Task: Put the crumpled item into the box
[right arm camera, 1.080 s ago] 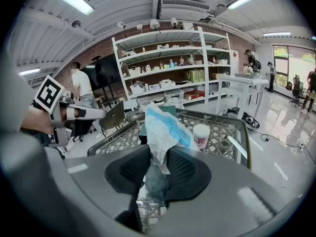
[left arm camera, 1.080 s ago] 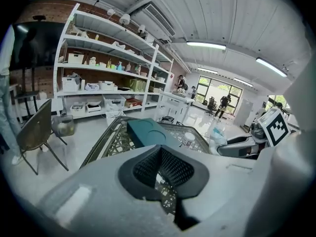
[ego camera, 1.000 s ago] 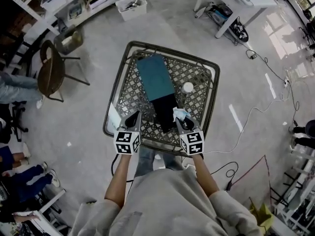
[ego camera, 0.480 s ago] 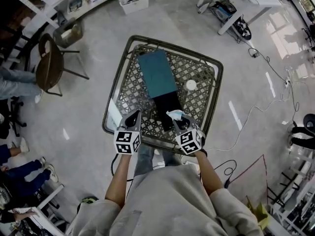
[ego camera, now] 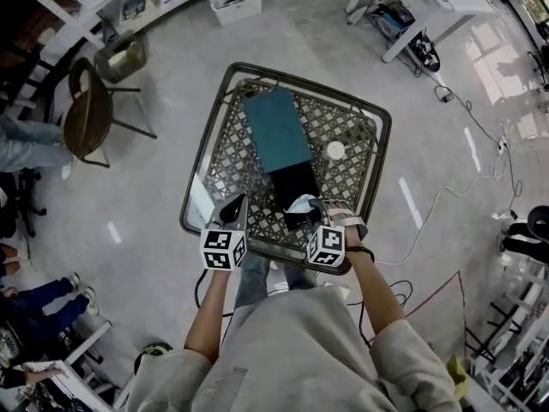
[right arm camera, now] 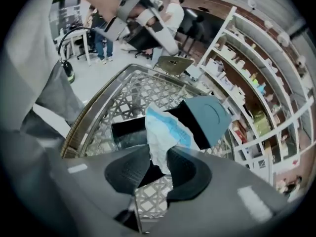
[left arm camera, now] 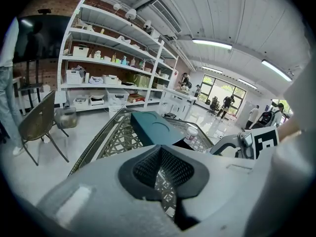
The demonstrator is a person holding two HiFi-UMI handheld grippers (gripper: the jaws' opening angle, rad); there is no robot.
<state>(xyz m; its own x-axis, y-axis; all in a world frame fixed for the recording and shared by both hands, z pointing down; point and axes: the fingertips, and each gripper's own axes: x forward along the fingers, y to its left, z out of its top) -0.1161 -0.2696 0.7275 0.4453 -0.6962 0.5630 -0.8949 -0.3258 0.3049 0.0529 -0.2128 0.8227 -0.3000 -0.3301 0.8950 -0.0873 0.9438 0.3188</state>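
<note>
Not much to read here. The only print is the black-and-white square markers on the cubes, one on the left gripper (ego camera: 233,202) and one on the right gripper (ego camera: 309,214). The stuff on the shelves (left arm camera: 108,58) in the left gripper view is too small to make out any brand.

The crumpled item (ego camera: 302,203) is a white and light blue wad. The right gripper is clenched on it, and its own view shows the wad sticking up from between the pads. It sits just below the frame's centre, over the near end of the black box (ego camera: 290,183). I can't tell if it touches the box. The teal lid (ego camera: 274,131) lies above the box in the frame, overlapping its far end. A small white jar (ego camera: 335,151) stands to the right of the lid on the lattice table (ego camera: 225,166), and a white card (ego camera: 199,202) lies at the table's left edge.

The left gripper has its tips pressed together with nothing between them, and it hovers at the lower left part of the table.

Compared with a second ago, the right gripper has rolled. Its cube now shows a different face, and the hand (ego camera: 347,226) shows beside it on the right. The wad was just right of the box and is now over the box. The left gripper sits where it was.
</note>
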